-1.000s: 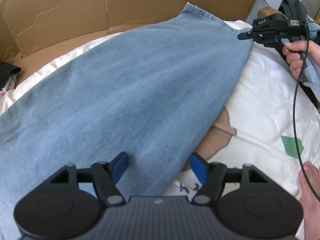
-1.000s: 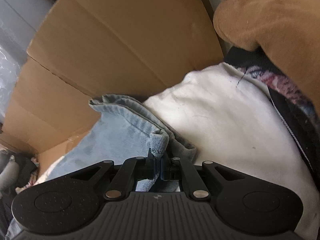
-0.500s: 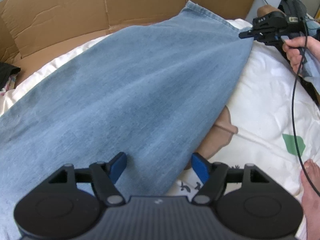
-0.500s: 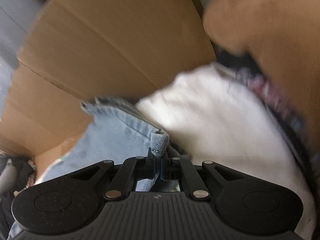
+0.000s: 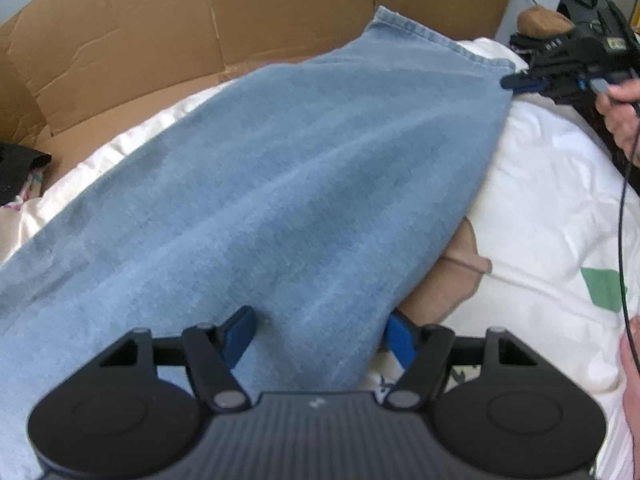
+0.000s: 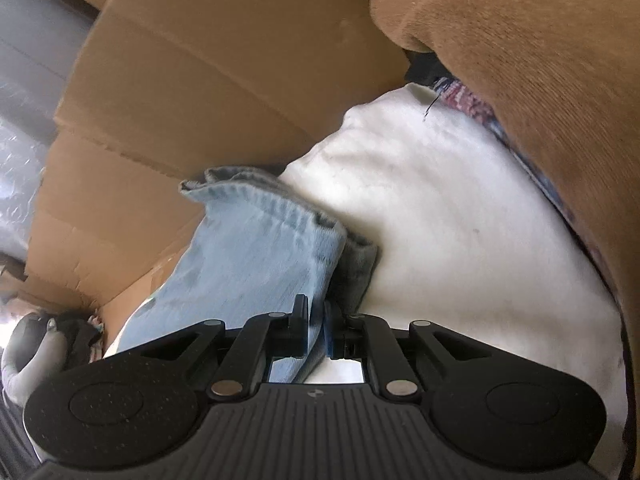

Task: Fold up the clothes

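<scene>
Denim jeans point(image 5: 260, 208) stretch from lower left to upper right over white bedding point(image 5: 560, 200), the left gripper point(image 5: 320, 336) spread wide above them, while only the right wrist view shows the right gripper point(image 6: 316, 332) pinching their hem.

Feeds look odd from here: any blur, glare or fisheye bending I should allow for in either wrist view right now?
Left wrist view: mostly sharp, jeans weave slightly soft, fisheye bends the cardboard edges, bright quilt nearly washed out. Right wrist view: sharp at the hem in the right gripper, mild softness on the brown cloth close to the lens, quilt bright, upper corners dark.
</scene>
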A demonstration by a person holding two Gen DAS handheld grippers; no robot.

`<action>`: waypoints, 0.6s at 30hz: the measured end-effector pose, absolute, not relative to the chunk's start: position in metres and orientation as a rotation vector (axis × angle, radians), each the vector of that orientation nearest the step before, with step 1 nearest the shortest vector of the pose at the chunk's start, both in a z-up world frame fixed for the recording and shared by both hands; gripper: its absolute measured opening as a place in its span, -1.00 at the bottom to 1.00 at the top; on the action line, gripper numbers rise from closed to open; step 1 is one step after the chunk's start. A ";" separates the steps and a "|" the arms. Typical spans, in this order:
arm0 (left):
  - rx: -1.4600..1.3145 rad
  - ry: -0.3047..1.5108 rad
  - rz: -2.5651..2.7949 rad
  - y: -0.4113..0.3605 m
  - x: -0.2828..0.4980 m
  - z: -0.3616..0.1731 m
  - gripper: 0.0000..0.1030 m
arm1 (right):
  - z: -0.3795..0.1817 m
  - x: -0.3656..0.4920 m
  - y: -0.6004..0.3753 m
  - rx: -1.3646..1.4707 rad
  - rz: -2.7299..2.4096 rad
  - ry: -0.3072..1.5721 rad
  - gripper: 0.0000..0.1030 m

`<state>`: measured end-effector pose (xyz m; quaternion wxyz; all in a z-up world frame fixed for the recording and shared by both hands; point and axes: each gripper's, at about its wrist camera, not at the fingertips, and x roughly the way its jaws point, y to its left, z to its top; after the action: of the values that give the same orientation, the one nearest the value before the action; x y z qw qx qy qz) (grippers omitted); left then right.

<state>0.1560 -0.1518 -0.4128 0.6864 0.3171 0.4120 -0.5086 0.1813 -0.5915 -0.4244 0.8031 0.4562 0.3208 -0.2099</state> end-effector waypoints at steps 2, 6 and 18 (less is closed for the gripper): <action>0.694 0.910 -1.136 -0.150 0.158 -0.409 0.41 | -0.421 0.179 -0.585 0.966 -0.439 0.697 -0.87; 0.637 0.894 -1.120 -0.148 0.165 -0.399 0.41 | -0.417 0.179 -0.570 0.929 -0.396 0.711 -0.86; 0.485 0.932 -1.049 -0.146 0.186 -0.399 0.40 | -0.408 0.209 -0.484 0.680 -0.063 0.840 -0.72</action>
<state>0.1858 -0.1460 -0.3986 0.7368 0.2208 0.4246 -0.4776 0.2090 -0.4838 -0.4081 0.8571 0.3234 0.3999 -0.0301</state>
